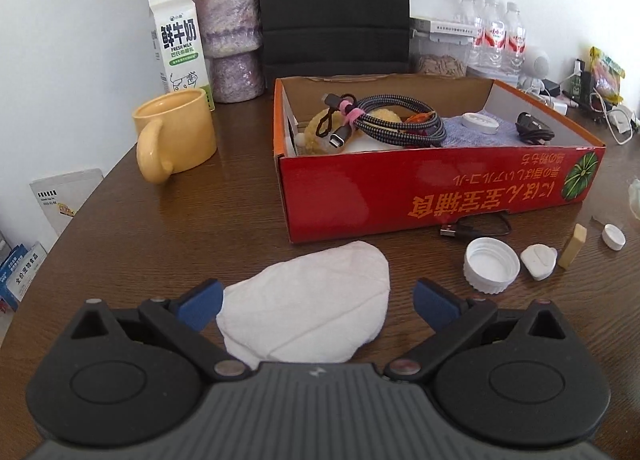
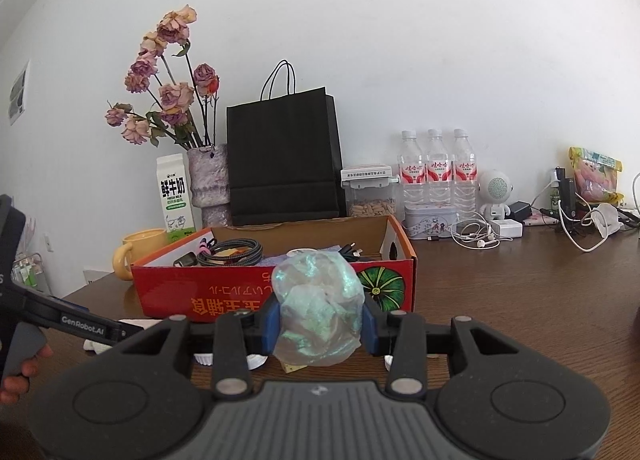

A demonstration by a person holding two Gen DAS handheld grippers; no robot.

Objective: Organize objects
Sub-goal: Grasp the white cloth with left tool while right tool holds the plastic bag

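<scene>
My left gripper (image 1: 318,302) stands open low over the brown table, its blue pads on either side of a folded white cloth (image 1: 312,308) and apart from it. Behind the cloth sits a red cardboard box (image 1: 420,188) holding braided cables (image 1: 396,120), a plush toy, a blue cloth and a white round tin. My right gripper (image 2: 320,324) is shut on a crumpled, iridescent clear plastic wrap (image 2: 318,304), held up in front of the red box (image 2: 224,300). The left gripper's body (image 2: 76,320) and a hand show at the left edge of the right wrist view.
Right of the cloth lie a white bottle cap (image 1: 491,264), a small white plug piece (image 1: 539,261), a beige eraser (image 1: 573,246), another white cap (image 1: 614,236) and a black USB cable (image 1: 476,229). A yellow mug (image 1: 176,136), milk carton (image 1: 180,48), flower vase, black bag (image 2: 284,164) and bottles (image 2: 438,172) stand behind.
</scene>
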